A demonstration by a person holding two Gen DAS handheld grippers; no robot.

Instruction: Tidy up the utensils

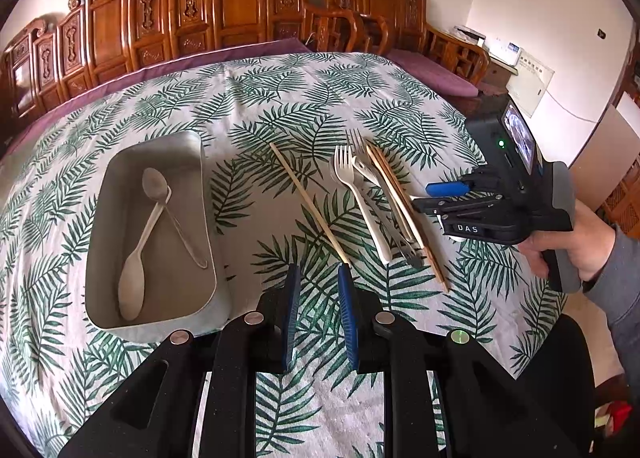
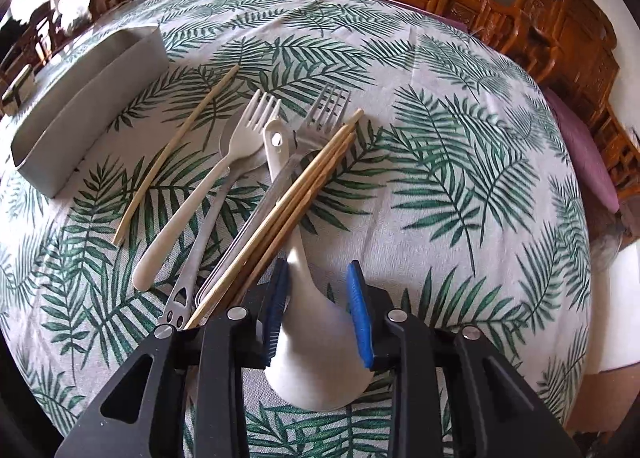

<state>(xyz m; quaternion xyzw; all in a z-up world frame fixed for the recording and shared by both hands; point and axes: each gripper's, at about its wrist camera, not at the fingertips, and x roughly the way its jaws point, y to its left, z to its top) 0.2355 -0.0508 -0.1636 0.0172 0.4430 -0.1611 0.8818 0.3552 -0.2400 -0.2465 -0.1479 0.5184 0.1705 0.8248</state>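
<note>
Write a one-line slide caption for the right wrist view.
Right gripper straddles a white spoon beside forks and chopsticks on a leaf-print tablecloth.

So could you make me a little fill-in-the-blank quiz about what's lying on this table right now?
1. The metal tray holds two ____.
2. One chopstick lies alone on the cloth between the tray and the white ____.
3. The bowl of a white spoon sits between the fingers of the ____ gripper.
4. The tablecloth is printed with green ____.

Missing words: spoons; fork; right; leaves
</note>
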